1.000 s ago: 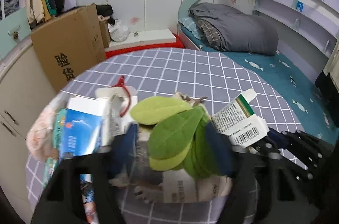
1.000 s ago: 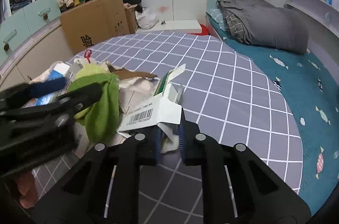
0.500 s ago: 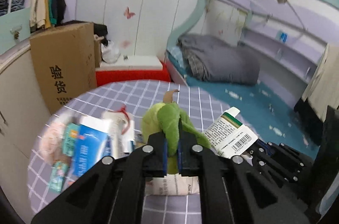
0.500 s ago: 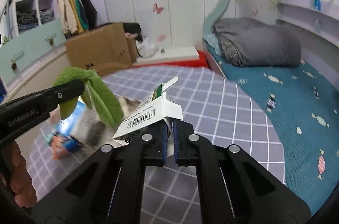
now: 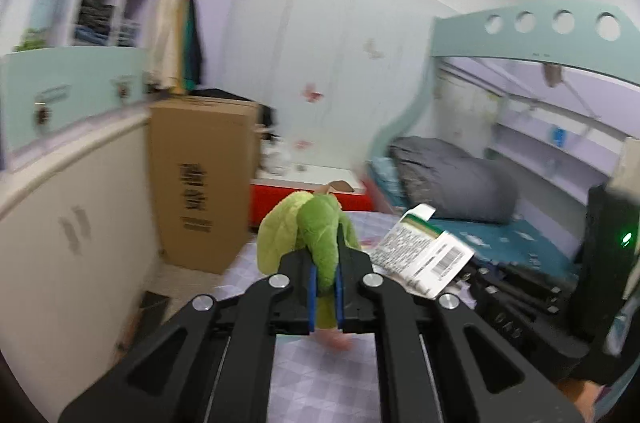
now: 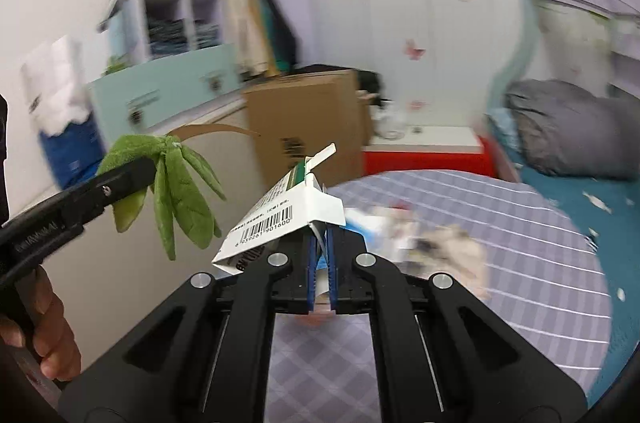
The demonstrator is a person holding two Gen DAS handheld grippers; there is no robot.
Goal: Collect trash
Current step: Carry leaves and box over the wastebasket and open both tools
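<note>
My left gripper (image 5: 325, 265) is shut on a bunch of green fabric leaves (image 5: 308, 231), held up in the air. In the right wrist view the same leaves (image 6: 176, 191) hang from that gripper's black finger at the left. My right gripper (image 6: 319, 251) is shut on a flap of a white carton with a barcode and green stripe (image 6: 280, 219), lifted above the checked table. The carton (image 5: 424, 255) also shows to the right in the left wrist view. A blurred heap of remaining trash (image 6: 420, 235) lies on the table behind the carton.
The round table has a purple checked cloth (image 6: 500, 215). A tall cardboard box (image 5: 200, 183) stands beside a cream cabinet (image 5: 72, 215) on the left. A bed with a grey duvet (image 5: 452, 179) is at the right. A hand (image 6: 44, 335) holds the left gripper.
Both grippers closed on their items, the left on the leaves and the right on the carton, and rose off the trash pile, swinging left so the views now look across the room.
</note>
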